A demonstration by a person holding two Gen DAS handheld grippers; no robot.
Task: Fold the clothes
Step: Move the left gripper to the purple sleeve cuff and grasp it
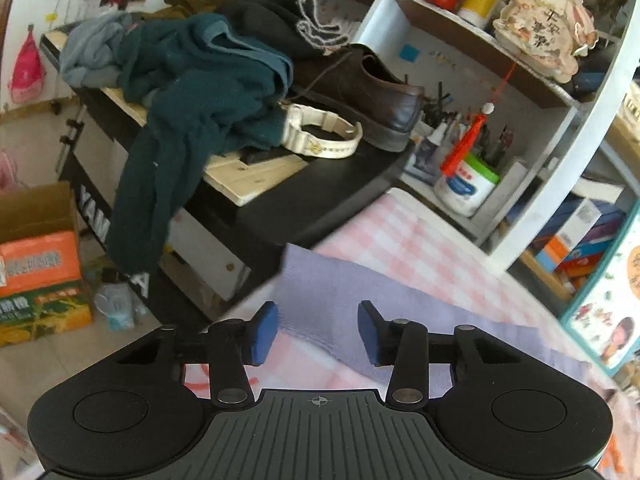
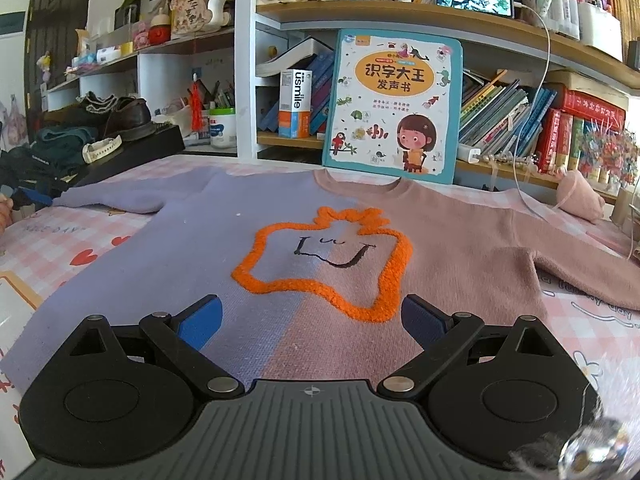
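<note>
A sweater point(image 2: 180, 248), purple on its left half and pink on its right, lies flat and face up on the pink checked cloth point(image 2: 80, 248), with an orange fuzzy outline point(image 2: 320, 264) on its chest. My right gripper point(image 2: 312, 320) hovers open over the sweater's lower front, nothing between its pads. The purple sleeve point(image 2: 120, 198) stretches out to the left, the pink sleeve point(image 2: 580, 268) to the right. In the left wrist view my left gripper point(image 1: 318, 330) stands partly open at the purple sleeve's point(image 1: 320, 292) end. The cuff lies between its blue pads point(image 1: 264, 332), which do not press on it.
Beyond the cloth's left edge stands a black keyboard point(image 1: 304, 196) with a heap of dark green clothes point(image 1: 192, 92), a brown shoe point(image 1: 376, 92) and a white watch point(image 1: 324, 136). Cardboard boxes point(image 1: 36, 264) sit on the floor. A picture book point(image 2: 392, 108) leans on crowded shelves behind the sweater.
</note>
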